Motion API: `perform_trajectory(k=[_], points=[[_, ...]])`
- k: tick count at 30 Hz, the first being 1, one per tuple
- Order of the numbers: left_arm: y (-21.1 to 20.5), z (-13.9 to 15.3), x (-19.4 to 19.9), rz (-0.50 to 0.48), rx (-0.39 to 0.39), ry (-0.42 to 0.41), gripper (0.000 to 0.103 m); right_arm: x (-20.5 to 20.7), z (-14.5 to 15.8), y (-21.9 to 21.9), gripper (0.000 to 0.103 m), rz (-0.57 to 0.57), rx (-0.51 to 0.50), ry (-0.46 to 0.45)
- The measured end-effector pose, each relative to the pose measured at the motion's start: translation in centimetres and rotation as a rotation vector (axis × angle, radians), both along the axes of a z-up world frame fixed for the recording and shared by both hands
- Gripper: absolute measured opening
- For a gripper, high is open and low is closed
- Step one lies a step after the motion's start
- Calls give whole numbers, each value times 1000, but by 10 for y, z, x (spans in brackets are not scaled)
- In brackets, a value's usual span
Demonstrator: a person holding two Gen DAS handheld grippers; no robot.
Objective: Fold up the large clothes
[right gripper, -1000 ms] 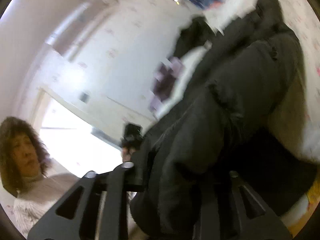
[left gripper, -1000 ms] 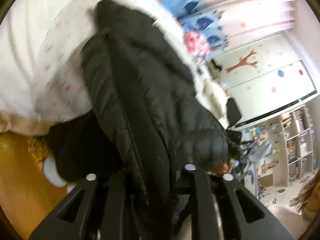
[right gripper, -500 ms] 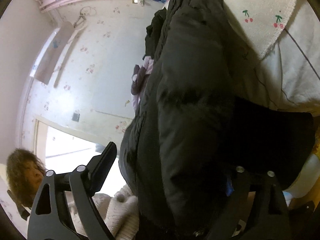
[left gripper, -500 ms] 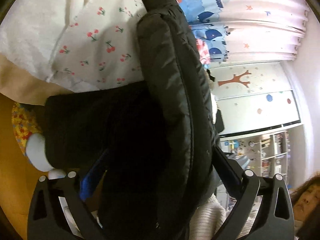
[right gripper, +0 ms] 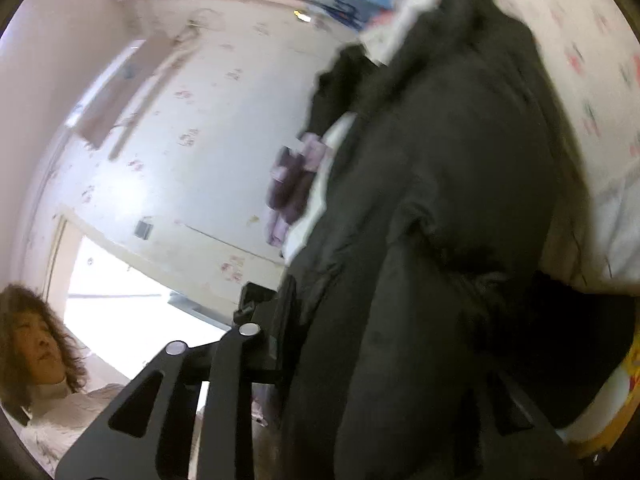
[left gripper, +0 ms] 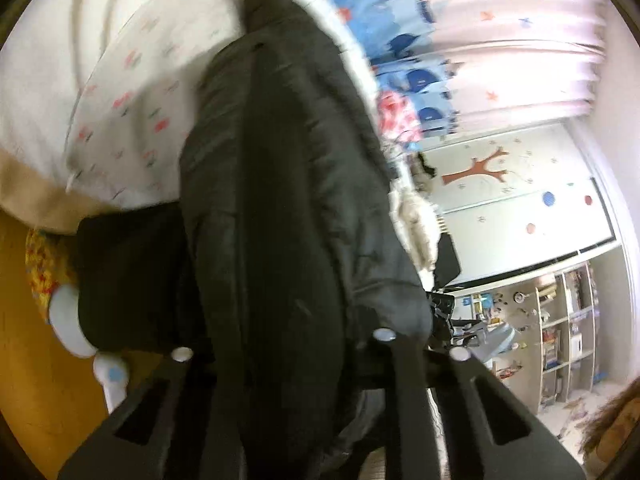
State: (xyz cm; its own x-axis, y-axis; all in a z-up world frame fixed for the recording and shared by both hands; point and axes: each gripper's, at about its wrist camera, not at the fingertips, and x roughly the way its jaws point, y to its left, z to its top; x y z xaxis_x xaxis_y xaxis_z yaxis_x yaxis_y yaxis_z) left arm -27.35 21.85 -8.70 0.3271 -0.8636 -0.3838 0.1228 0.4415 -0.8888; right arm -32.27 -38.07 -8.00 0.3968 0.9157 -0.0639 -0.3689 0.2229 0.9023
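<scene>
A large black padded jacket (left gripper: 288, 184) lies along a bed with a white cherry-print cover (left gripper: 132, 120). In the left wrist view its near end runs down between the fingers of my left gripper (left gripper: 280, 354), which is shut on it. In the right wrist view the same jacket (right gripper: 448, 208) fills the right half and passes between the fingers of my right gripper (right gripper: 360, 360), shut on its near end. The right finger of that gripper is hidden by the cloth.
A black cushion-like item (left gripper: 128, 280) lies at the bed edge above a yellow floor (left gripper: 36, 400). Blue whale curtains (left gripper: 404, 52), a tree-decal wardrobe (left gripper: 500, 184) and shelves (left gripper: 560, 320) stand beyond. The person (right gripper: 36, 348) is at lower left, with other clothes (right gripper: 292, 184) on the bed.
Half a second ago both grippers stood wide open around the jacket; now both are closed on its near end, and both views have swung back with motion blur.
</scene>
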Motion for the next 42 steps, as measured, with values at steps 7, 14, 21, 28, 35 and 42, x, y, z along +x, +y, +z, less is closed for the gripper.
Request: perform_trajectory(k=[7,14,21,28,35,42], points=[[9,54,-24,-65,-121,-154,13,-37,65,23,20,107,-6,-141],[33,-12,-39,-138,-67,2,69,-64,17,24,62,214,-98,73],[26,-22,-36,-83,-85,-7,51,-74,-2,14,47,71,26,48],[16,42,-46,-91,-161,-212,19,-76,28,4,33,-76,233,-133],[10,53,-68,-217,-155,-236,19,-89,40,-8,46,-55,192,-136],[11,-20,-58,-191,-76,-10,73,-102,-12,-1,84,12,41,78]])
